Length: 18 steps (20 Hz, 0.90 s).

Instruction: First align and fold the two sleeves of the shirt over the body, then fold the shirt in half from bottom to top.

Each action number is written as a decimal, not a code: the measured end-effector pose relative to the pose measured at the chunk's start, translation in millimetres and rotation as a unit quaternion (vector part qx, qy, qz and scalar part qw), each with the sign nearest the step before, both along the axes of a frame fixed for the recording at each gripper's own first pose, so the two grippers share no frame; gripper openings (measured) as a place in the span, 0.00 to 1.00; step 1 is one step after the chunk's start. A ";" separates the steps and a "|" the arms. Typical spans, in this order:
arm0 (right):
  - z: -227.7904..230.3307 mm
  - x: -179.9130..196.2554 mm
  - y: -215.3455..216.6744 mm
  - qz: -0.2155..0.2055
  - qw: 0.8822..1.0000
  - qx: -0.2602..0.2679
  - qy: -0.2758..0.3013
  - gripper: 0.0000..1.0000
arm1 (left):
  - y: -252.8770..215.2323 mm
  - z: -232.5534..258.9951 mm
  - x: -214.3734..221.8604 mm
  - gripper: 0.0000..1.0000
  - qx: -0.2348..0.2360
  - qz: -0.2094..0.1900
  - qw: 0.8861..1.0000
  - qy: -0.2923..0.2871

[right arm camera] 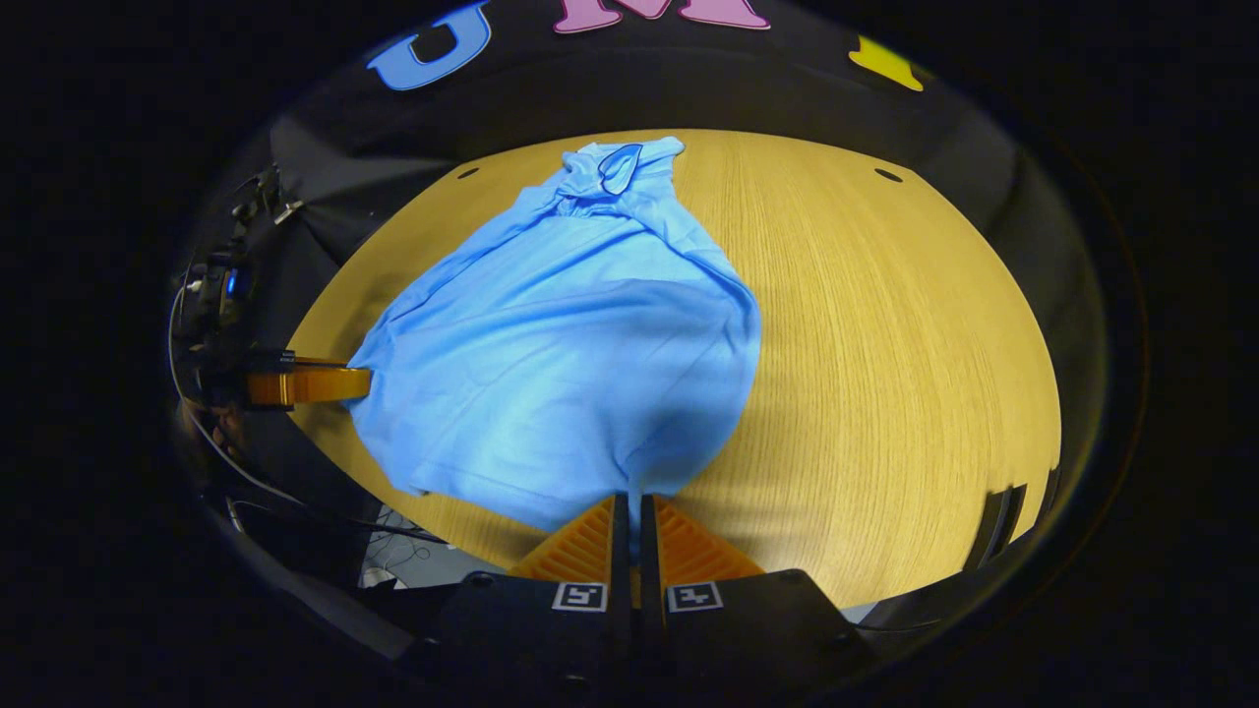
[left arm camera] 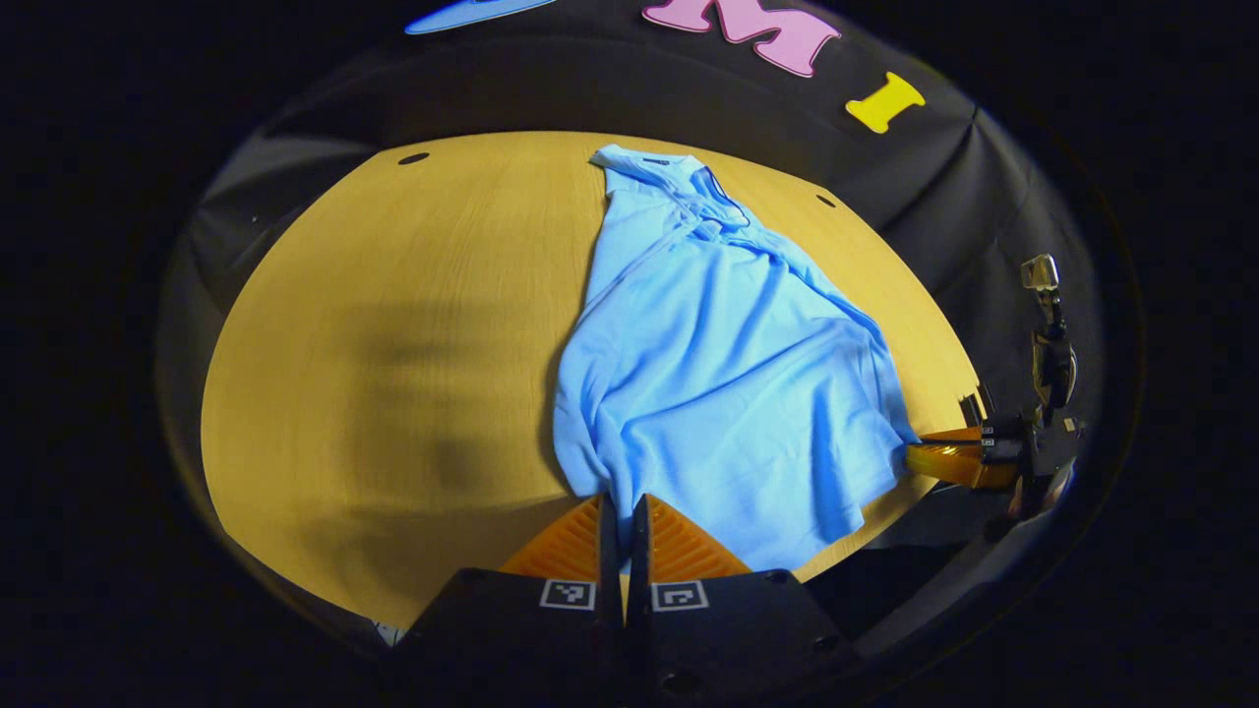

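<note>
**Both tools pinched the shirt's bottom hem**

The blue shirt (left arm camera: 718, 364) lay on the worktop (left arm camera: 393, 324), collar at the far end and hem nearest the tools. Its sleeves looked already gathered over the body, which was rumpled and narrowed toward the collar. The cloth looked thin, light and limp: it would sag and crease between any 2 holds, and a single layer could slide out of a shallow pinch. The 2 hem corners seemed the right places to take it, each bite deep enough to catch every layer.

The left tool (left arm camera: 622, 511) was closed narrow with the near-left hem corner caught between its fingers. The right tool (right arm camera: 629, 511) was likewise closed on hem cloth directly ahead of it; from the left tool it showed off to the right, at the opposite corner (left arm camera: 959, 462). The bottom-to-top fold seemed the step in hand.
</note>
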State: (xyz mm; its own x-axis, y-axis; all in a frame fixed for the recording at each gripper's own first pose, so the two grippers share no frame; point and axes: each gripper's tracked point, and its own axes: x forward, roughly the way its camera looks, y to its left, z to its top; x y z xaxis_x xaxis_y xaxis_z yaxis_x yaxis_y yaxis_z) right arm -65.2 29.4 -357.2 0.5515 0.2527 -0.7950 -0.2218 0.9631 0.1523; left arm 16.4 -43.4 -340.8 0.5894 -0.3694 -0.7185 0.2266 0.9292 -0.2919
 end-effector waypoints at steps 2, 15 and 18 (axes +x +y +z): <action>9.5 3.4 -0.4 -0.003 1.000 0.009 -0.008 0.07 | 2.5 9.9 1.5 0.07 -0.008 0.009 1.000 -0.010; 106.3 101.6 -3.4 -0.042 0.990 0.082 -0.104 0.07 | -32.2 136.6 74.3 0.06 -0.116 0.026 0.991 -0.068; 116.1 128.7 -6.2 -0.052 0.988 0.094 -0.113 0.07 | -40.6 152.9 100.6 0.06 -0.129 0.031 0.988 -0.075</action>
State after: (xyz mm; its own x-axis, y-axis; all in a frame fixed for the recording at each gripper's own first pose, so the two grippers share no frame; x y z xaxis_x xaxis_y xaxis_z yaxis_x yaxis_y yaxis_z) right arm 63.5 23.3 -241.1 0.7397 0.3172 -0.5934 -0.1722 0.9418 0.2889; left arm 117.0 -84.0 -187.9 0.7094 -0.4886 -0.5080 0.2306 0.8420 -0.4878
